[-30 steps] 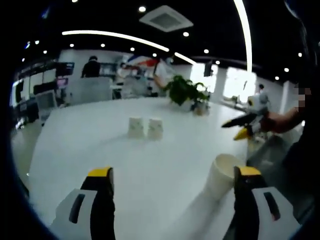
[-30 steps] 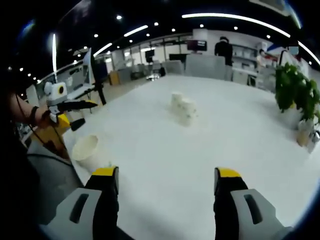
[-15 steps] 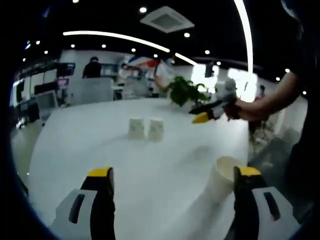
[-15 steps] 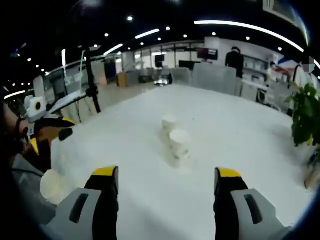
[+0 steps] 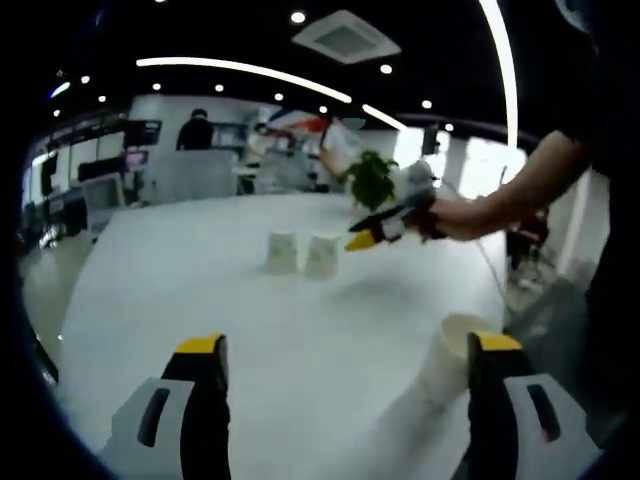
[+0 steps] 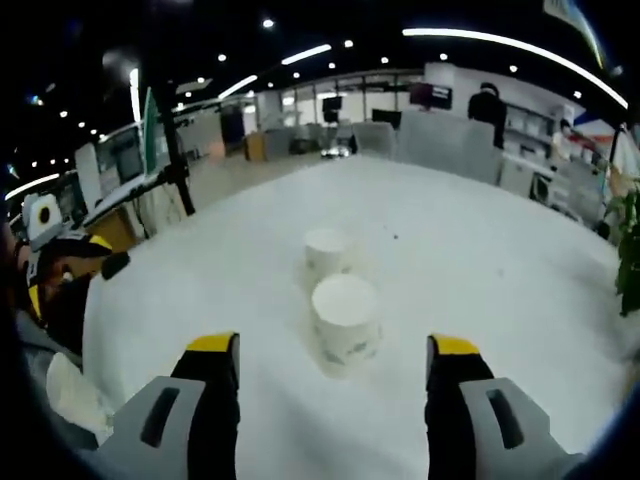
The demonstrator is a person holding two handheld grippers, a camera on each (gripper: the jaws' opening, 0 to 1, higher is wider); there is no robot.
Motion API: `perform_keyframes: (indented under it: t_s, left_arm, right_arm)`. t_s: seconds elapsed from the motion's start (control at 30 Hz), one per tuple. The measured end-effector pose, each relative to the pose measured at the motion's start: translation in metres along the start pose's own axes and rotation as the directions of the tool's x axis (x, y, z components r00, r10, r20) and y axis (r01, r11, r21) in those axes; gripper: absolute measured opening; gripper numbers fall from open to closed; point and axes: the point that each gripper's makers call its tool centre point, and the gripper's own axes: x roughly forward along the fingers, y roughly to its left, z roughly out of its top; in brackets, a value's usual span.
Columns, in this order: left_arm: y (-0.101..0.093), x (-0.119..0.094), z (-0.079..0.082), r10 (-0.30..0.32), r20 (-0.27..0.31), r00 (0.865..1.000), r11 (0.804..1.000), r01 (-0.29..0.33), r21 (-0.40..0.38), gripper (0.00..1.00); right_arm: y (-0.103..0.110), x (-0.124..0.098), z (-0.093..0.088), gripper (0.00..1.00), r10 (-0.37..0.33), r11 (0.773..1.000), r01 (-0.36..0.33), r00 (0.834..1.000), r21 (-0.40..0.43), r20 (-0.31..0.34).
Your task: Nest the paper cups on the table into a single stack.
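2 upside-down paper cups stand side by side out on the white bench (image 6: 520,270), and the right hand-held gripper (image 6: 327,352) has closed in on them over the last second: in the right gripper view the near cup (image 6: 345,320) now sits squarely between its yellow-tipped jaws, just ahead of the tips, with the far cup (image 6: 326,254) directly behind it and just beside it. Jaws are spread wide and hold nothing. From the left gripper view you can see that same hand-held gripper reaching in from the right, its tips now just beside the pair of cups (image 5: 300,253), where a second ago it hung back well apart from them.

Left hand-held gripper (image 5: 345,350) is parked, jaws wide apart and empty. A 3rd cup (image 5: 455,345), upright and mouth open, stands at the bench edge, just beside the left gripper's right-hand jaw, well apart from the near cup.

Meaning for the job: nothing nested yet, 3 cups separate. My read is the right side is lined up for its 1st pick on the near cup, and only a short push forward is left before the squeeze.
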Motion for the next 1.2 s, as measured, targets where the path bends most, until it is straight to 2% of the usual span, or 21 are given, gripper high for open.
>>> perform_keyframes:
  t_s: [0.27,0.43,0.53,0.67,0.8,0.97,1.1,1.2]
  left_arm:
    - [0.005,-0.004,-0.002,0.028,-0.003,1.0,0.999,-0.028,-0.027,0.98]
    - [0.006,-0.002,-0.004,0.026,-0.014,1.0,0.999,-0.026,-0.023,0.98]
    - [0.006,-0.002,-0.004,0.024,-0.016,1.0,1.0,-0.024,-0.018,0.97]
    - [0.005,-0.003,-0.006,0.021,-0.019,1.0,1.0,-0.021,-0.015,0.97]
    - [0.005,-0.005,-0.006,0.023,-0.019,1.0,1.0,-0.023,-0.004,0.97]
    - [0.006,-0.007,-0.009,0.034,-0.03,0.999,0.999,-0.034,-0.005,0.97]
    - [0.003,-0.01,-0.004,0.039,-0.01,0.999,0.999,-0.039,-0.007,0.97]
    - [0.001,-0.01,-0.007,0.036,-0.016,0.999,0.999,-0.036,-0.008,0.97]
  right_arm:
    - [-0.008,0.027,0.004,0.65,0.016,1.0,-0.016,1.0,0.013,0.008]
    - [-0.009,0.036,0.004,0.58,0.019,1.0,-0.02,1.0,-0.015,-0.012]
    - [-0.013,0.039,0.005,0.48,0.014,0.996,-0.016,1.0,-0.087,-0.019]
    - [-0.013,0.045,0.007,0.43,0.027,0.996,-0.029,0.999,-0.083,-0.023]
    - [-0.012,0.045,0.002,0.36,0.037,0.995,-0.041,0.998,-0.09,-0.044]
    - [-0.006,0.041,0.001,0.36,0.044,0.993,-0.05,0.998,-0.106,-0.052]
    - [-0.004,0.038,-0.001,0.36,0.044,0.993,-0.05,0.997,-0.105,-0.059]
    - [-0.001,0.035,0.0,0.35,0.045,0.994,-0.05,0.997,-0.101,-0.058]
